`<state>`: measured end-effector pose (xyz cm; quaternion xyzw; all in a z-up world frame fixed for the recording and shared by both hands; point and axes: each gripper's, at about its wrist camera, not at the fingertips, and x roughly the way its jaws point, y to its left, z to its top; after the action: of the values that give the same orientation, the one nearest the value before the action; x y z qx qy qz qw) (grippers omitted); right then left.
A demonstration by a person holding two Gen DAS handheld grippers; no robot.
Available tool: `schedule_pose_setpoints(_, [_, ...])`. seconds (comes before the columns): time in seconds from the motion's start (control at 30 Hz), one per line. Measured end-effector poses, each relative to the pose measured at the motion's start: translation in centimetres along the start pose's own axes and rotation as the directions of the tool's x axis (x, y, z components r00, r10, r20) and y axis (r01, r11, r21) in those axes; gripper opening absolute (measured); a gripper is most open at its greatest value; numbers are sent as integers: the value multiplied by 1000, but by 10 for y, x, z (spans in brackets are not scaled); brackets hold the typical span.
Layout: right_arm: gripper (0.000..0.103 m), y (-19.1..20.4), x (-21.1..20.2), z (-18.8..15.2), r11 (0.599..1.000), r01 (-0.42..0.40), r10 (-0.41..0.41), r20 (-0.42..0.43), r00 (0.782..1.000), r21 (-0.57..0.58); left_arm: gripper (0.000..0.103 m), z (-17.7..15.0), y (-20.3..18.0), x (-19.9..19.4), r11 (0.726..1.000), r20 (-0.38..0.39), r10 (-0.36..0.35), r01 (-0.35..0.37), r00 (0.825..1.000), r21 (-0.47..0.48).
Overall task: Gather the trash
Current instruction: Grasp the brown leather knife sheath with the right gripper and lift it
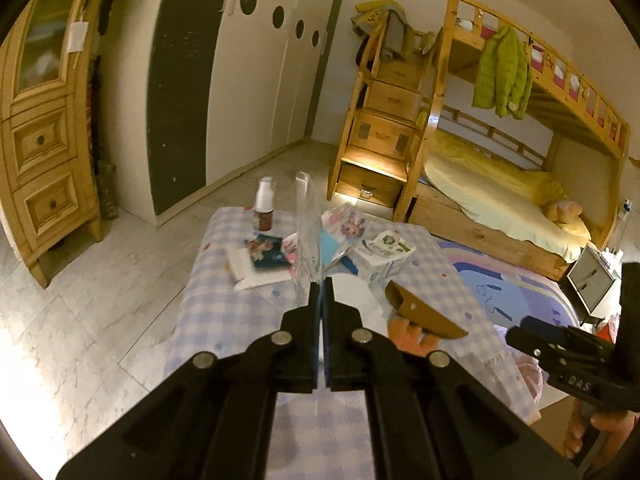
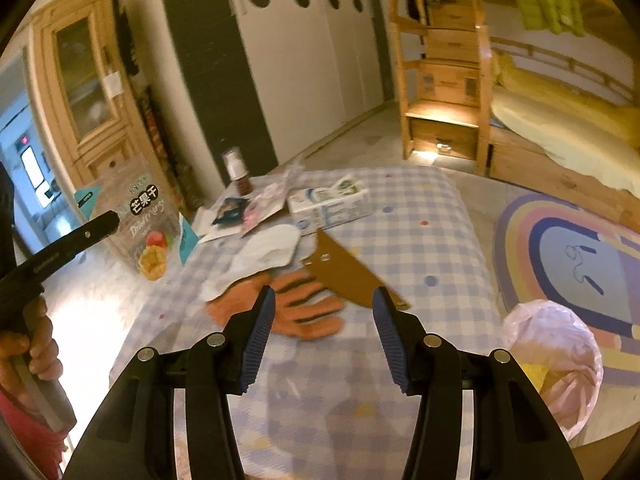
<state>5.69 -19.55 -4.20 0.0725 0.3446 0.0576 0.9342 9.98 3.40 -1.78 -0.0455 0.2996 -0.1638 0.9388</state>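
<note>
My left gripper (image 1: 320, 282) is shut on the edge of a clear dried-mango pouch (image 1: 308, 228), which stands edge-on above the table. From the right wrist view the same pouch (image 2: 138, 224) hangs at the left in the left gripper (image 2: 112, 220). My right gripper (image 2: 324, 296) is open and empty above an orange hand-shaped piece (image 2: 308, 312). A brown cardboard scrap (image 2: 348, 276) lies partly over that piece. A white wrapper (image 2: 264, 256), a milk carton (image 2: 332, 204) and small packets (image 2: 236, 208) lie farther back on the checked tablecloth (image 2: 420, 240).
A small bottle (image 2: 238, 172) stands at the table's far edge. A pink trash bag (image 2: 560, 356) sits open on the floor at the right, beside a striped rug (image 2: 568, 248). A bunk bed (image 1: 500, 184), wardrobe doors (image 1: 248, 80) and a wooden cabinet (image 1: 44, 140) ring the room.
</note>
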Motion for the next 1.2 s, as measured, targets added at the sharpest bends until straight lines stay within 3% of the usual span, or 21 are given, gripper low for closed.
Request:
schedule_pose_setpoints(0.2, [49,23,14,0,998,8,-8,-7,1000,-60,0,-18,12,3,1000,-36,-11,10,999,-15])
schedule_pose_setpoints(0.27, [44,22,20,0,997,26,-27,-16,1000,-73,0,-19,12,5,1000,-38,-24,23,999,-13])
schedule_pose_setpoints(0.43, [45,4,48,1,994,64,-69,-53,996,-93,0,-16,18,7,999,-25,-47,47,999,-7])
schedule_pose_setpoints(0.8, [69,-24,118,9,992,28,-48,-156,987,-126,0,3,7,44,999,-30,-49,49,998,3])
schedule_pose_setpoints(1.1, [72,-35,151,16,986,3,-37,-204,978,-166,0,6,3,64,998,-55,-55,56,997,9])
schedule_pose_setpoints(1.2, [68,-34,152,17,983,-5,-35,-210,977,-184,0,4,2,66,999,-63,-52,53,997,8])
